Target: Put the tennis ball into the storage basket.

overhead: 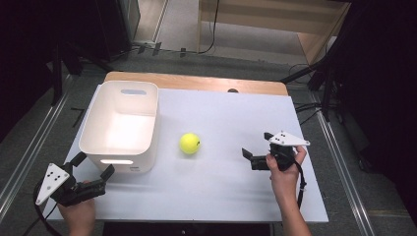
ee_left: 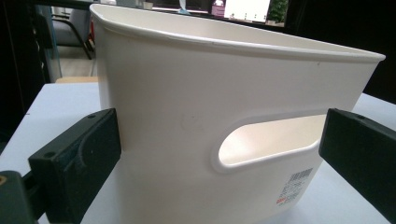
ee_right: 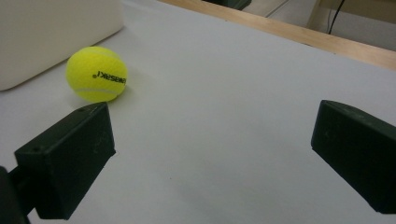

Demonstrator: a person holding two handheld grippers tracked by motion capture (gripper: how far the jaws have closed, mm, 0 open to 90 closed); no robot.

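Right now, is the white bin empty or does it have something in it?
Empty. The high view looks straight into the white bin and shows bare floor and walls; the tennis ball sits outside it on the table.

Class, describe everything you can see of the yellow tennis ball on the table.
The tennis ball is bright yellow and fuzzy-looking, with a pale curved seam and black printed lettering on its side. It rests on the white table, just right of the white plastic bin and apart from it. Nothing grips it: the right gripper points toward it with jaws apart, short of it.

Lab: dark curtains (overhead: 29, 44), floor rails (overhead: 29, 142)
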